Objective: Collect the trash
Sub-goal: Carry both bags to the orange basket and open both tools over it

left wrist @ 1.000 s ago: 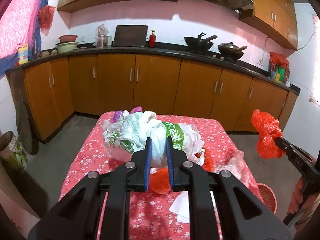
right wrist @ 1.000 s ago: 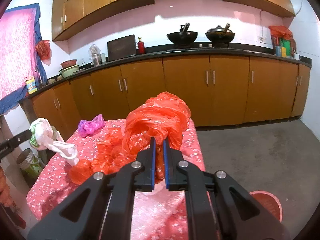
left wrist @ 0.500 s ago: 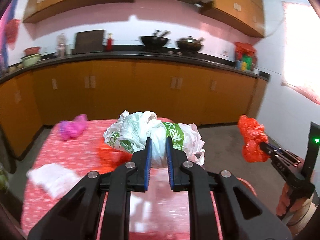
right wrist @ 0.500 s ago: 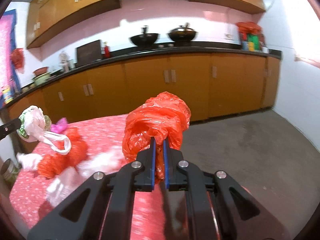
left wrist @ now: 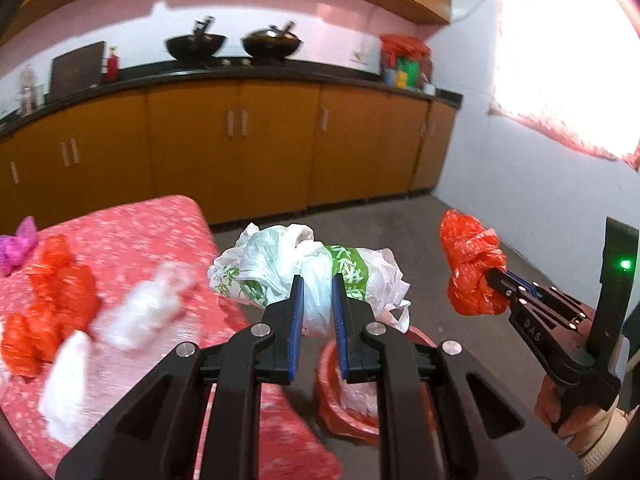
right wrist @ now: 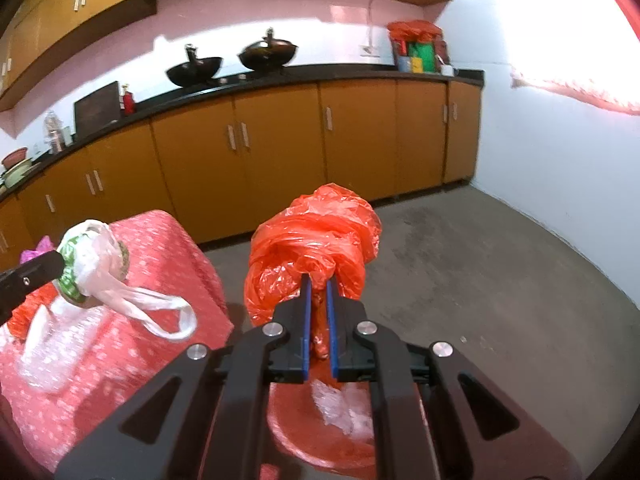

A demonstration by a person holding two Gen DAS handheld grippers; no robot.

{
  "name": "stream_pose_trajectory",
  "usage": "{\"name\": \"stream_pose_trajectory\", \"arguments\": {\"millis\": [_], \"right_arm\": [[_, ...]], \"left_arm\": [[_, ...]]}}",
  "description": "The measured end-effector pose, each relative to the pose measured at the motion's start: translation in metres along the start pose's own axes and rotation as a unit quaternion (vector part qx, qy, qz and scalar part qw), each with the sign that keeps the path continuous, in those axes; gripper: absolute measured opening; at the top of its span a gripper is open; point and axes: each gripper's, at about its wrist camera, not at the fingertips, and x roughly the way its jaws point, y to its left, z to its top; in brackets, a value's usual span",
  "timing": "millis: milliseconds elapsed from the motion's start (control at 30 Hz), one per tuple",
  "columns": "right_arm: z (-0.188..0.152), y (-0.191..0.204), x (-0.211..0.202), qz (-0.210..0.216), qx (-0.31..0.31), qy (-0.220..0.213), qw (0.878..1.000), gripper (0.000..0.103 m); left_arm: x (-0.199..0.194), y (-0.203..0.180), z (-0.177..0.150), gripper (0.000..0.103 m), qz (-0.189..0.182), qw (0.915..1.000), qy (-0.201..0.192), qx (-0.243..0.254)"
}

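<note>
Trash: the left gripper (left wrist: 317, 312) pinches a white bag (left wrist: 312, 272), the right gripper (right wrist: 318, 320) a red bag (right wrist: 316, 240), both over the red bin (right wrist: 296, 432) on the floor beside the counter (left wrist: 132, 240). Best to centre each over the bin, lower, then spread the fingers (left wrist: 297, 320).

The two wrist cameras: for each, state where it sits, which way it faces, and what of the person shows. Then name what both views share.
Left wrist: sits on the left hand-held gripper, looking down over the white and green bag it clamps, toward the red basket and cabinets; the person's right hand shows.
Right wrist: sits on the right hand-held gripper, facing the cabinets over its clamped red bag; no hand shows.
Shared: both bags, basket, red-clothed table, two woks.
</note>
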Motion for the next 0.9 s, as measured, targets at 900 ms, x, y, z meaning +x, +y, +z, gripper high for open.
{"name": "stream_pose_trajectory", "arguments": {"millis": [900], "right_arm": [[-0.066, -0.056, 0.095, -0.024, 0.042, 0.101, 0.994, 0.009]], "left_arm": [[0.119, -0.083, -0.058, 0.014, -0.022, 0.9884, 0.131, 0.073]]}}
